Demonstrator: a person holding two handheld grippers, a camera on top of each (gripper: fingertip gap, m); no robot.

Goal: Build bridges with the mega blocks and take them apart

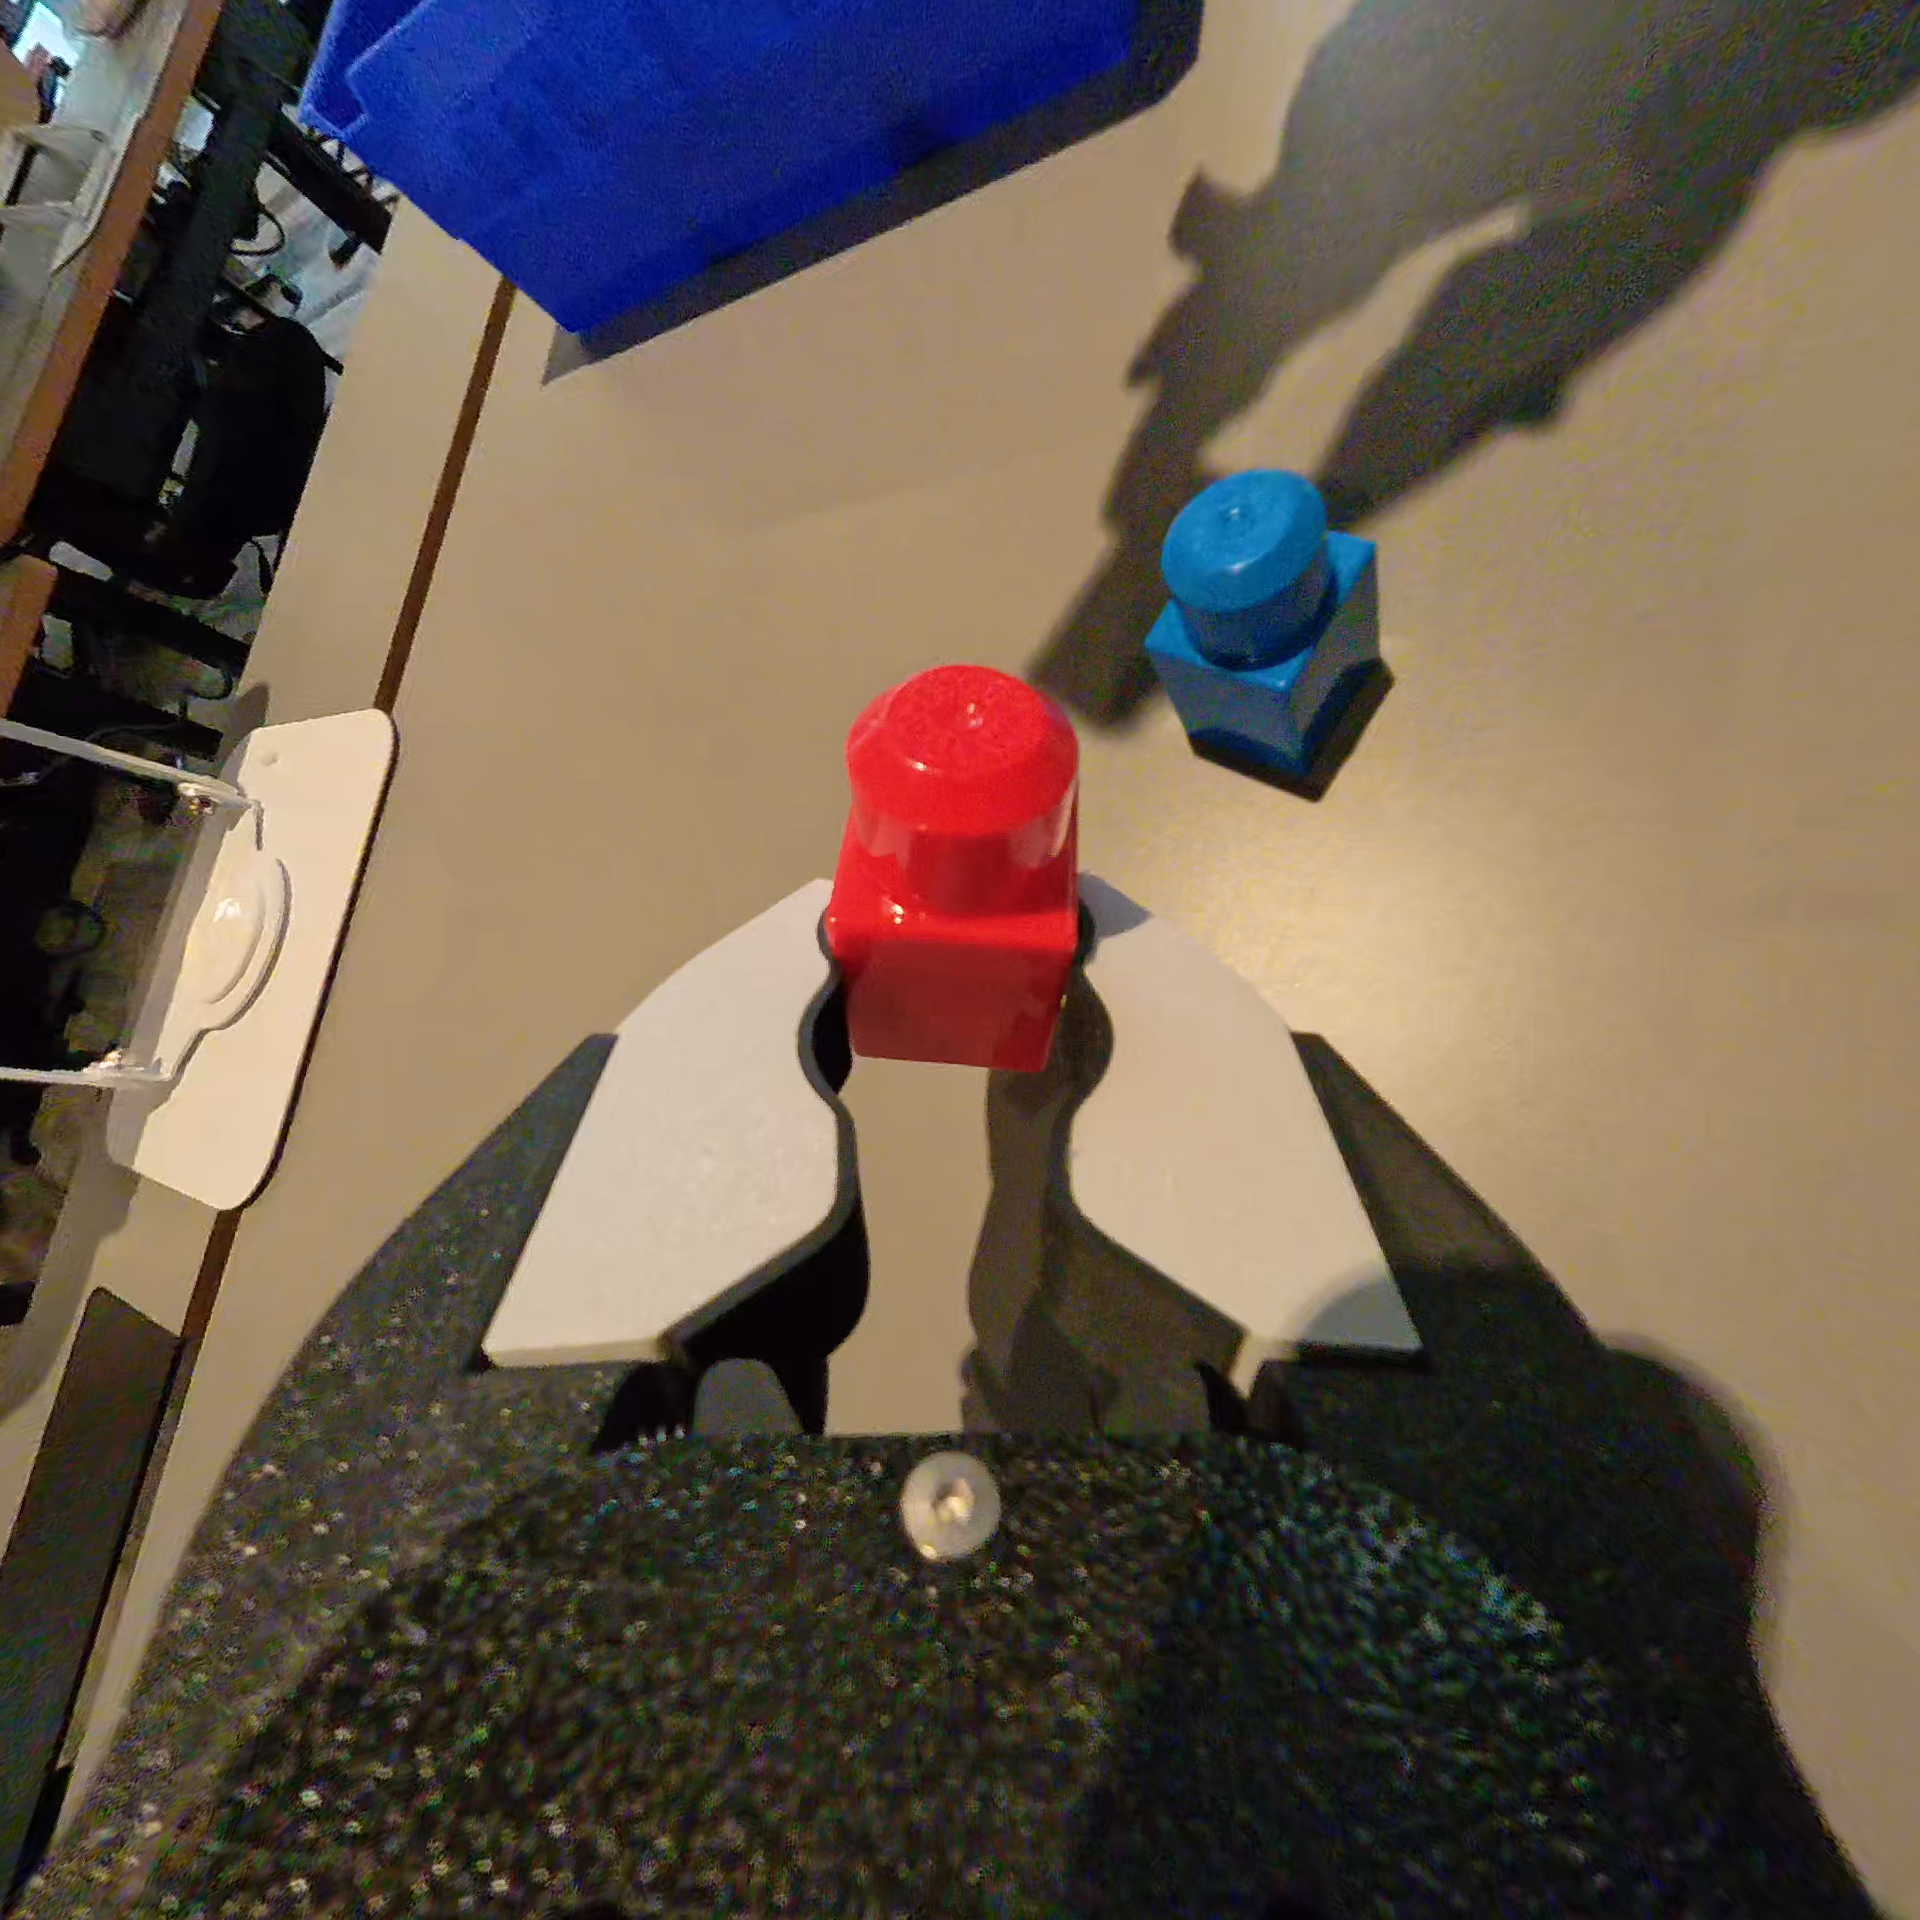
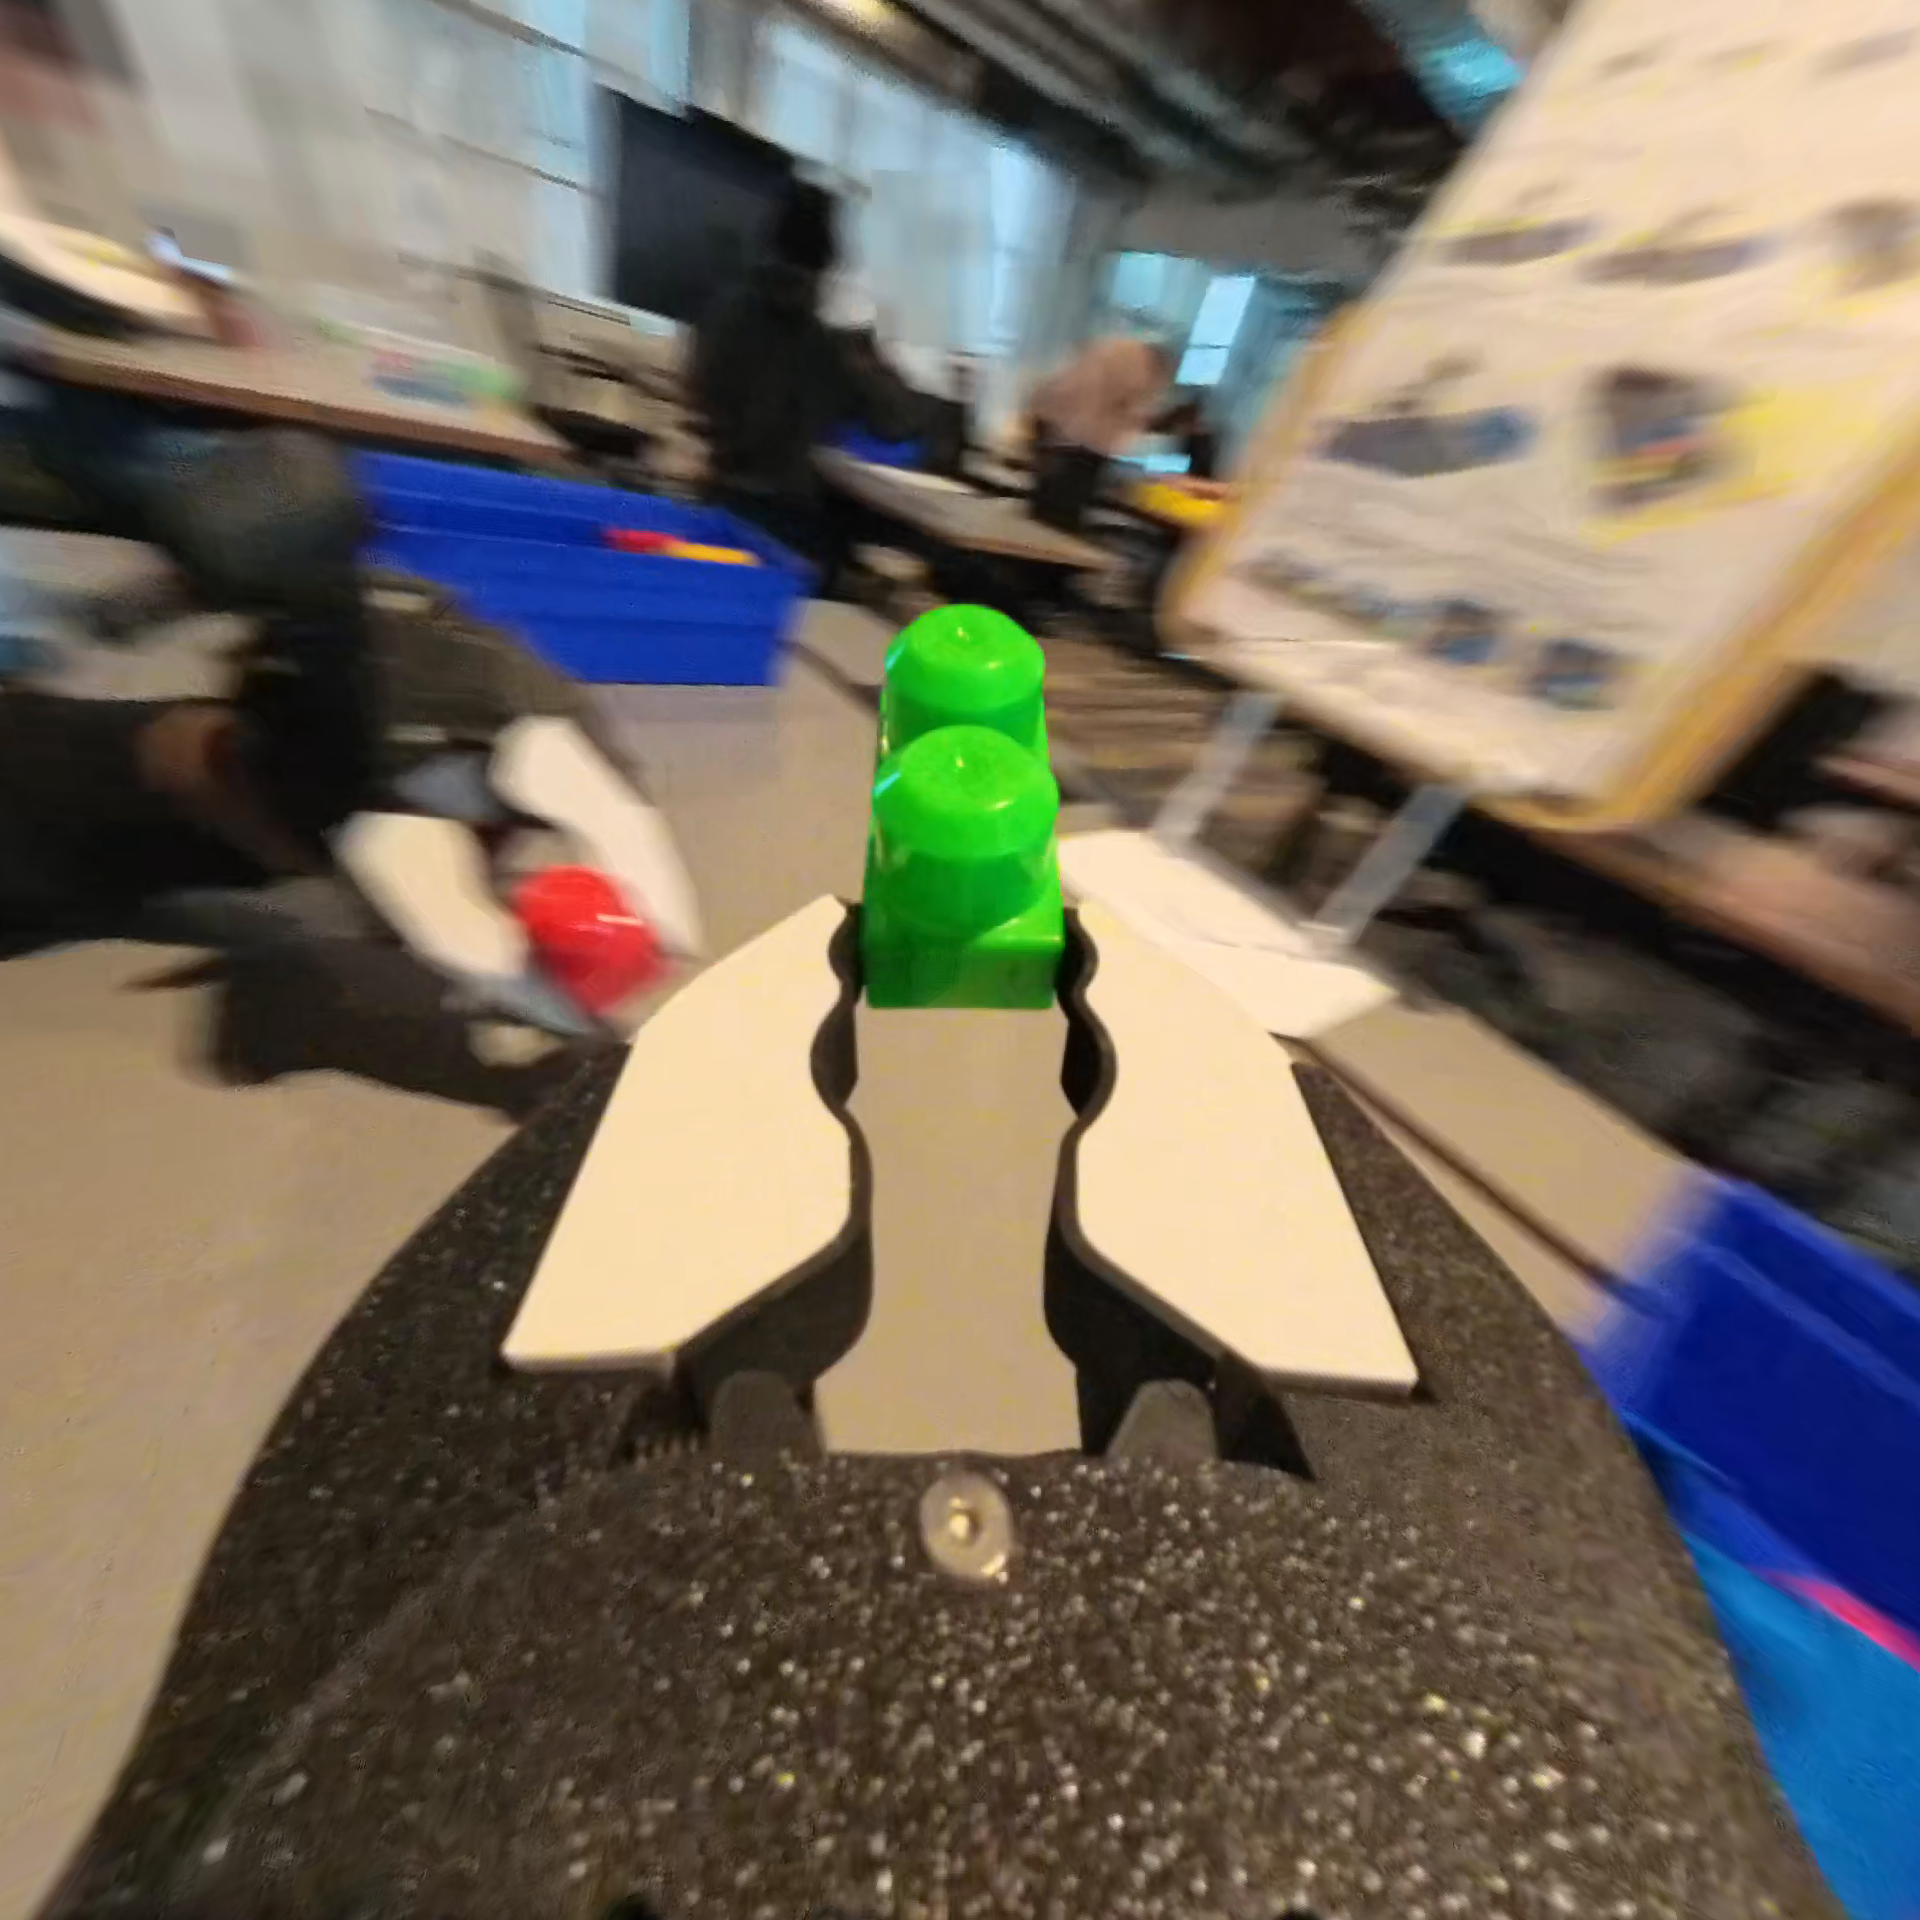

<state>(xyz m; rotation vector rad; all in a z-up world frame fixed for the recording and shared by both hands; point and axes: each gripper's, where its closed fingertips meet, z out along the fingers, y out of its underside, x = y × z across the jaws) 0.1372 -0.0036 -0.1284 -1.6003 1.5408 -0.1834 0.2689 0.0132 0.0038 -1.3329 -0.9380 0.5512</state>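
Spanning both views, a beige table (image 1: 1558,1039) fronts a blurred workroom.

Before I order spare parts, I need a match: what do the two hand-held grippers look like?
Both look alike. The left hand-held gripper and right hand-held gripper have a black, speckled, grainy body with one silver screw in the middle. Each carries two flat pale grey fingers with dark, wavy inner edges. No cables or markings show.
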